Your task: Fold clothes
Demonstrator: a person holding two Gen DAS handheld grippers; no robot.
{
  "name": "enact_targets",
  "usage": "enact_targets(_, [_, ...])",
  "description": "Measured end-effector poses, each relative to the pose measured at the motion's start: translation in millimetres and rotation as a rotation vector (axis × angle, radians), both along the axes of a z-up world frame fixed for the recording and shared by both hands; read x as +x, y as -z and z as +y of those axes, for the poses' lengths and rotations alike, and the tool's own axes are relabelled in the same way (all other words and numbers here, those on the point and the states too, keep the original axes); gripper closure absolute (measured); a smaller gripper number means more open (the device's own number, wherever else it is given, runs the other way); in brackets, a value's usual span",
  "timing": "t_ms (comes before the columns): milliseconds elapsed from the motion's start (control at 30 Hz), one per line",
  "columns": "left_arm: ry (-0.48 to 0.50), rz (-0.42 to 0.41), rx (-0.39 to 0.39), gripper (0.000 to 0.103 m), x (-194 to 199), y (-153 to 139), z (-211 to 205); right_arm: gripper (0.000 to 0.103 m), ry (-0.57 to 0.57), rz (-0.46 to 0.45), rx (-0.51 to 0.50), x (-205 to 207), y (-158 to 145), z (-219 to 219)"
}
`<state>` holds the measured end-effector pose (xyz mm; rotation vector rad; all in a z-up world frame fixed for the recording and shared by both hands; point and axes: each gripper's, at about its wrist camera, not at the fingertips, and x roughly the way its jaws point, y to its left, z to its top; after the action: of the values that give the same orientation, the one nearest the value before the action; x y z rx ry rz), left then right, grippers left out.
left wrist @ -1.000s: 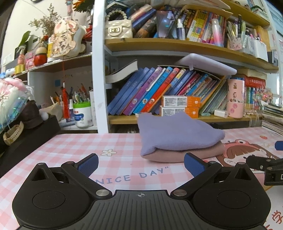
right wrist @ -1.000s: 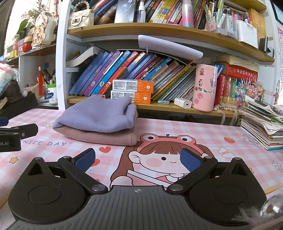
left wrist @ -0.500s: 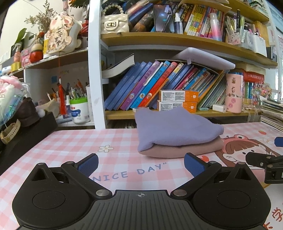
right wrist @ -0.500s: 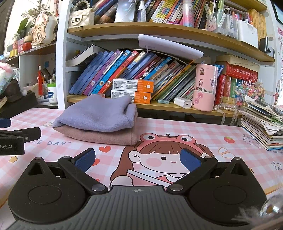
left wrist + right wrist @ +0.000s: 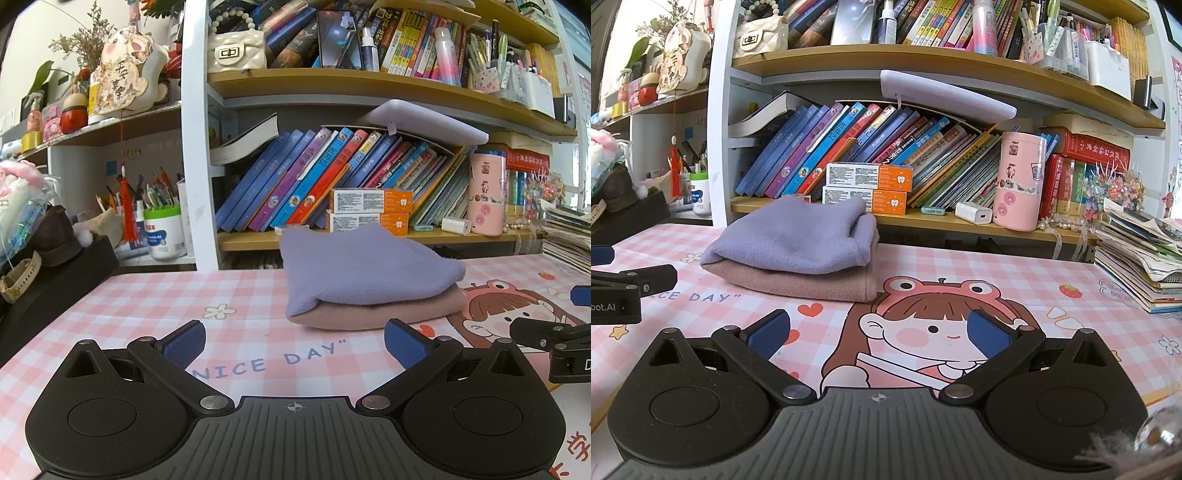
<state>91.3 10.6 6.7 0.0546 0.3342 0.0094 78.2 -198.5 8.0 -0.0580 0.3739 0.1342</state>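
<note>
A folded lavender garment (image 5: 365, 269) lies on top of a folded pink garment (image 5: 388, 314) on the pink checked mat (image 5: 155, 295), at the back near the shelf. The stack also shows in the right wrist view: lavender garment (image 5: 798, 236), pink garment (image 5: 798, 284). My left gripper (image 5: 293, 343) is open and empty, in front of the stack and apart from it. My right gripper (image 5: 879, 332) is open and empty, in front and to the right of the stack. Each gripper shows at the edge of the other's view.
A bookshelf (image 5: 923, 59) full of books stands behind the mat. A pink tumbler (image 5: 1019, 184) and a white charger (image 5: 973, 213) sit on its low shelf. A stack of magazines (image 5: 1137, 258) lies at the right. A black box (image 5: 55, 280) with a shoe stands at the left.
The left gripper's view has shifted slightly, so the stack sits a little lower and further left than before. Both grippers stay open. The right view is unchanged.
</note>
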Motion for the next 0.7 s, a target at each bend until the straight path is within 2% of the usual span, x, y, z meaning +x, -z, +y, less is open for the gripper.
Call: enact_targets(700, [-0.002, 0.001, 0.000, 0.000, -0.2, 0.6, -1.3, 0.000, -0.001, 0.005, -0.002, 0.5, 0.5, 1.3])
